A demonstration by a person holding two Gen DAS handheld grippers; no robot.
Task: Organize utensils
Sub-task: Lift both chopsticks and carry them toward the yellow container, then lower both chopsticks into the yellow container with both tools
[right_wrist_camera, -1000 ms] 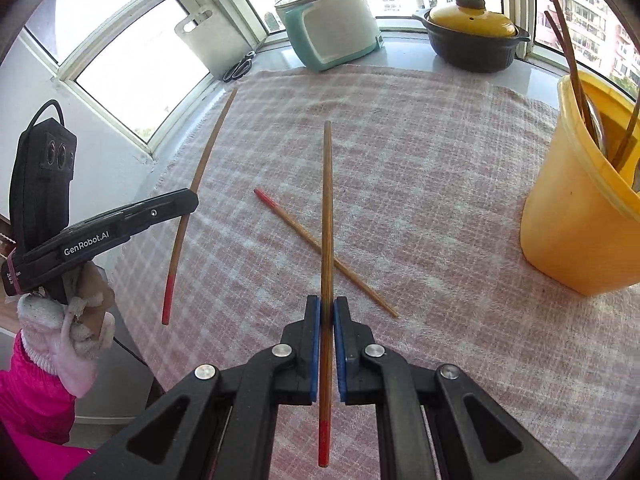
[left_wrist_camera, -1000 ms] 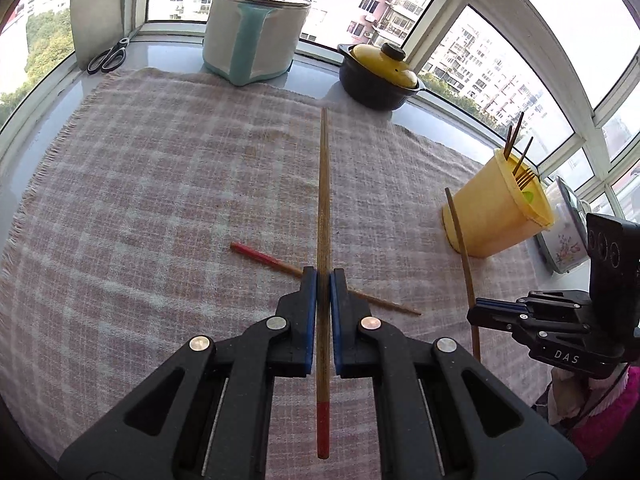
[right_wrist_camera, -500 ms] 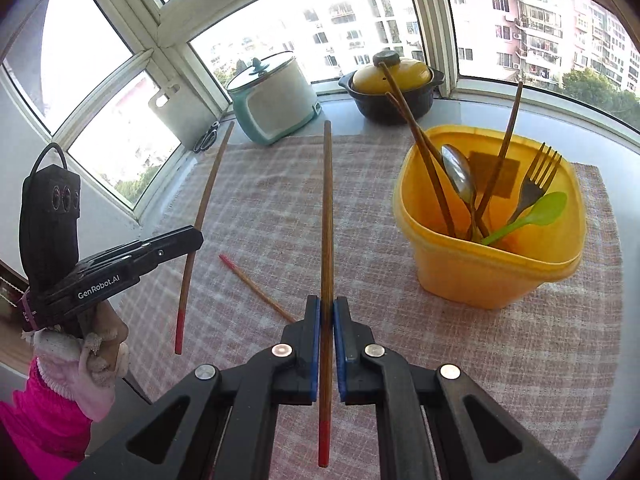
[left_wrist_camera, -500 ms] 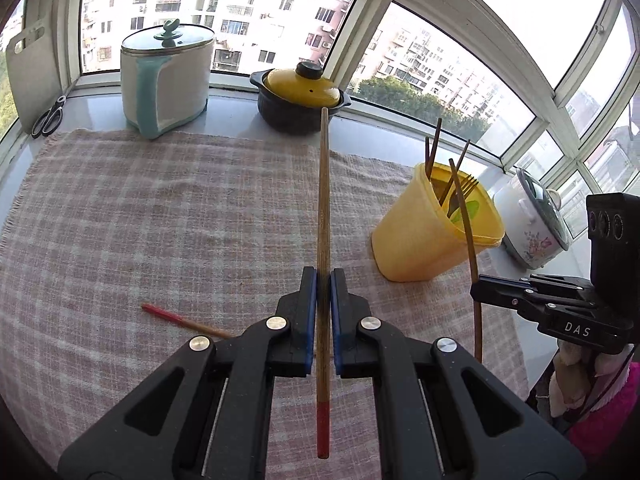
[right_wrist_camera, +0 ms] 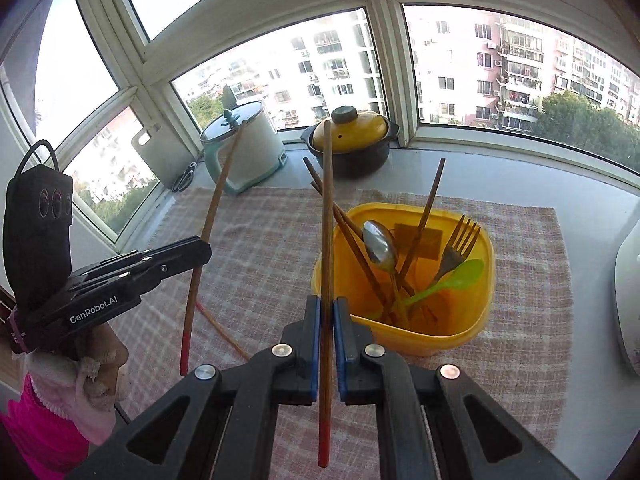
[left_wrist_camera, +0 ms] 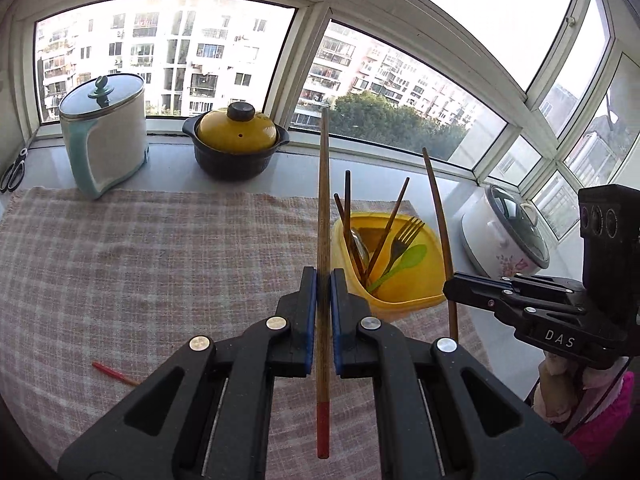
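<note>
Wooden, red-tipped chopsticks fill both grippers: the left gripper clamps one chopstick, the right gripper another, both near the yellow container of utensils.

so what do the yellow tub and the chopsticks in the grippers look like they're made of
Yellow tub: likely plastic, glossy and slightly translucent where light glows through its wall. Chopsticks, one in the left gripper and one in the right gripper: probably wood or bamboo, matte brown grain with red painted ends.
</note>
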